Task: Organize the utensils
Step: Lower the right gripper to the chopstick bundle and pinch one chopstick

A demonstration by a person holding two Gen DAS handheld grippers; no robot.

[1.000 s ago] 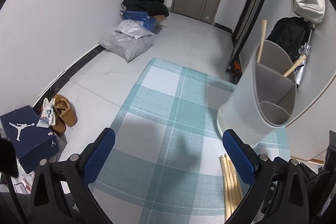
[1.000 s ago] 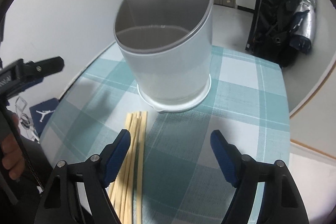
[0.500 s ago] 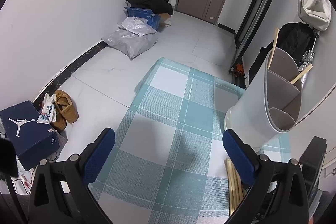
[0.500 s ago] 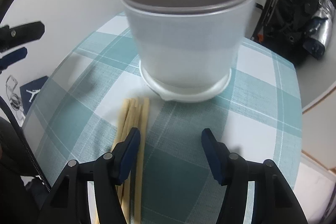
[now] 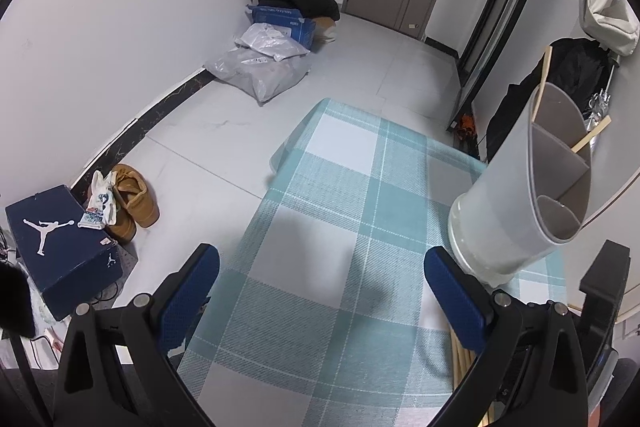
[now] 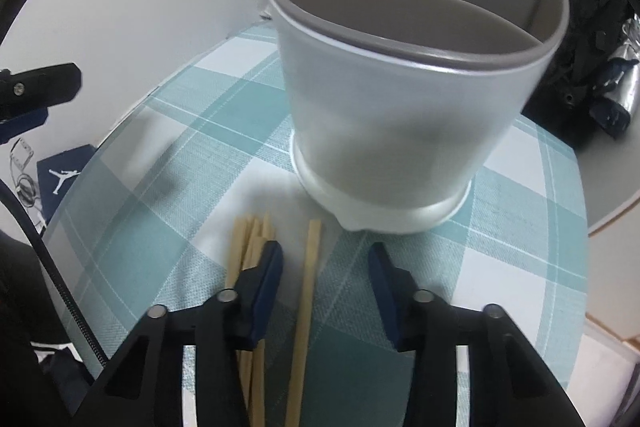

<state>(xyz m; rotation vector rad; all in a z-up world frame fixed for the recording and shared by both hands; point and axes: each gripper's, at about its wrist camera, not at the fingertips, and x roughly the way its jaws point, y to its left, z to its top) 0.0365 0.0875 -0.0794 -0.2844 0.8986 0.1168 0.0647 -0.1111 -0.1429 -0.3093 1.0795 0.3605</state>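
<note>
A grey utensil holder with three compartments stands on the checked teal tablecloth; it also shows in the left wrist view. Two wooden chopsticks stand in its rear compartments. Several chopsticks lie on the cloth in front of it. My right gripper is open and low over the cloth, with one chopstick lying between its fingers and the bundle under the left finger. My left gripper is open and empty above the table's left part.
The table's edge drops to a tiled floor. On the floor are a shoe box, brown shoes and plastic bags. A black bag is behind the holder.
My right gripper has come down and forward over the chopsticks and narrowed, one chopstick now between its fingers. My left gripper has drifted slightly left.
</note>
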